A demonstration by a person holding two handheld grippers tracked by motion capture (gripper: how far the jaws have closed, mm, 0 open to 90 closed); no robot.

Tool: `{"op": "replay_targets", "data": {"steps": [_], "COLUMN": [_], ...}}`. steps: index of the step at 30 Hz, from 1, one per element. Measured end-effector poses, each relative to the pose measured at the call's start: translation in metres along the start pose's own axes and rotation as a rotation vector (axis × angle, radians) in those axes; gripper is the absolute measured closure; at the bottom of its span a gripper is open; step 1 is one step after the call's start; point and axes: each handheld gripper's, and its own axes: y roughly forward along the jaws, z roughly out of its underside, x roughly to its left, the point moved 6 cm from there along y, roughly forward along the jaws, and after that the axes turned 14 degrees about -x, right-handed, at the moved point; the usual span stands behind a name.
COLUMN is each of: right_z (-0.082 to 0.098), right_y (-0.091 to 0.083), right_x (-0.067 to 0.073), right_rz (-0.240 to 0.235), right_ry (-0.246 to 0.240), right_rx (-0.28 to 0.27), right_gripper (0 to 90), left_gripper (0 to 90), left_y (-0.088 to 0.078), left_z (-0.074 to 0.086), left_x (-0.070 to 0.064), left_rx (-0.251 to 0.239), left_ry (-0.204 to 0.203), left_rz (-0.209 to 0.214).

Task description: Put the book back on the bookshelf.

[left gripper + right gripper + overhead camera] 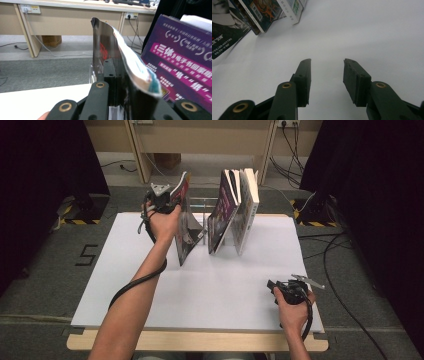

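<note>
Figure: book-handling at the rack, grip stage. Your left gripper (167,195), at upper centre-left of the high view, has its jaws clamped on the top edge of a thin glossy book (183,222); in the left gripper view the bowed cover (120,57) rises between the black jaws at frame centre. The book stands tilted on the white table (150,290), its lower edge on the surface, just left of the clear rack (205,205). Three other books (235,212) lean together at the rack's right. Your right gripper (274,287), at lower right, rests with jaws standing wide apart over bare table, holding nothing. Judged progress: the grasp is made; lifting or re-seating the book is yet to be done.
</note>
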Motion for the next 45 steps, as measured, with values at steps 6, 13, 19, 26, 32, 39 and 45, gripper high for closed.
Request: {"op": "replay_targets", "data": {"steps": [6,13,19,26,32,39,45], "right_z": [-0.001,-0.002,-0.003,-0.002,-0.002,-0.002,-0.001], "right_y": [-0.001,-0.001,-0.002,-0.002,-0.002,-0.002,-0.002], "right_x": [0.000,-0.001,-0.003,-0.004,-0.003,-0.002,-0.002], "right_rz": [0.003,0.004,0.003,0.003,0.003,0.002,-0.001], "right_ry": [0.005,0.008,0.010,0.014,0.015,0.012,0.021], "right_rx": [-0.005,-0.011,-0.014,-0.009,-0.009,-0.008,0.001], "right_gripper": [58.8,58.8,58.8,58.8,58.8,58.8,58.7], "left_gripper": [86.5,86.5,86.5,86.2,85.6,80.7,73.2], "left_y": [-0.004,0.000,0.009,0.009,0.003,-0.004,-0.003], "left_z": [-0.015,-0.029,-0.026,-0.004,0.007,0.004,0.008], "left_x": [-0.005,-0.008,-0.009,-0.005,-0.005,-0.003,0.001], "left_rx": [-0.073,-0.130,-0.143,-0.154,-0.159,-0.161,-0.150], "left_ry": [-0.006,0.021,0.058,0.101,0.097,0.077,0.007], "left_rz": [0.016,-0.007,-0.018,-0.042,-0.050,-0.030,-0.013]}}
